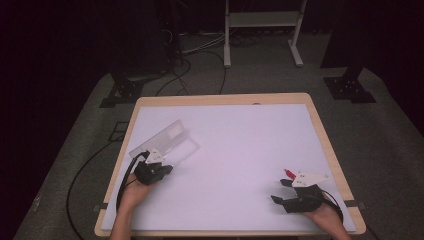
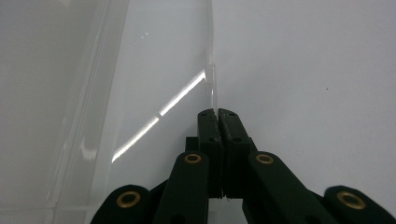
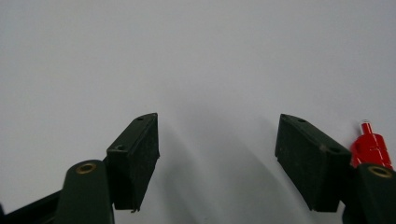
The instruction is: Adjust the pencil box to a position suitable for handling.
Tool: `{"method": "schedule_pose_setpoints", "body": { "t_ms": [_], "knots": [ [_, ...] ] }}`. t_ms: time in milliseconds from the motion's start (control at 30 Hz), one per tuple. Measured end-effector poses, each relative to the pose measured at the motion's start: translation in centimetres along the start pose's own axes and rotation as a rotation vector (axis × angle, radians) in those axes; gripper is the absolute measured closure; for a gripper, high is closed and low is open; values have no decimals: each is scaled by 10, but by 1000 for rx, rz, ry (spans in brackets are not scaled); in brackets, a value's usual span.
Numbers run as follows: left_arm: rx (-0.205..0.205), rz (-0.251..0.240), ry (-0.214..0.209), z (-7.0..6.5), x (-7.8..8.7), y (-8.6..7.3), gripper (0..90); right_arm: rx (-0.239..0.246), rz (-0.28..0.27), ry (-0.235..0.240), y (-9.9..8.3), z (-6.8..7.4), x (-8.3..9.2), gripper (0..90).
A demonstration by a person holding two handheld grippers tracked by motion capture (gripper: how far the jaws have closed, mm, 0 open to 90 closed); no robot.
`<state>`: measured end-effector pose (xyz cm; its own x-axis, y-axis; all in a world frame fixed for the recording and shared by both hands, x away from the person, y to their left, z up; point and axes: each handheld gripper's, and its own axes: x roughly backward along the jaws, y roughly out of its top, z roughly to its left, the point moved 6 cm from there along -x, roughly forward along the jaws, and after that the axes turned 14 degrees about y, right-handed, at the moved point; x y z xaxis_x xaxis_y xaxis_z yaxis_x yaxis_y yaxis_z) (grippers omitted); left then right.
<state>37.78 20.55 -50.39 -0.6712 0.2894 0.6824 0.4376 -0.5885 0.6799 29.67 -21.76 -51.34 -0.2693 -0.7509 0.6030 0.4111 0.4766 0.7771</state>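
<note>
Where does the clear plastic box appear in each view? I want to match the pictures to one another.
High view: the clear plastic box lies at the table's left, just beyond the left gripper.
Left gripper view: the box takes up the left half, its thin wall pinched between the shut jaws.
Right gripper view: white tabletop between open jaws, a red piece at right.
Shared landmark: the white tabletop.

A wooden-edged desk (image 1: 320, 131) with a pale white top stands on grey carpeted floor (image 1: 390, 150). Black cables (image 1: 200, 60) trail across the floor toward a white metal frame stand (image 1: 262, 30). Black stand feet (image 1: 350, 90) sit on either side; the far room is dark.
</note>
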Motion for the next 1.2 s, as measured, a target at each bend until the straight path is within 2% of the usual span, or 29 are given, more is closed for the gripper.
{"method": "schedule_pose_setpoints", "body": {
  "t_ms": [67,133,233,300,467,533,567,600,667,833,1200],
  "knots": [
    [3,-14,15,1,2,2,894,0,0,0,0,0,0,297],
    [10,-30,11,3,5,3,895,-2,-2,1,0,0,0,296],
    [11,-54,40,5,9,5,895,-1,-2,1,0,0,1,297],
    [18,-79,31,5,13,8,895,-1,-2,2,0,0,1,297],
    [-34,-111,28,-4,23,20,894,-6,-4,2,0,-1,1,297],
    [-52,-136,14,-10,26,27,894,-7,-3,3,0,-1,1,297],
    [-70,-156,-14,-18,28,32,894,-6,-4,5,0,-1,2,297],
    [-70,-156,-14,-18,28,32,894,-6,-4,5,0,-1,2,297],
    [-104,-156,-21,-24,28,36,894,-4,-6,5,0,-1,2,297],
    [-151,-180,-52,-40,31,47,894,-8,-11,-4,0,-2,5,297],
    [-220,-211,-134,-74,29,62,894,-20,-16,-21,-1,-7,12,298]
  ]
}}
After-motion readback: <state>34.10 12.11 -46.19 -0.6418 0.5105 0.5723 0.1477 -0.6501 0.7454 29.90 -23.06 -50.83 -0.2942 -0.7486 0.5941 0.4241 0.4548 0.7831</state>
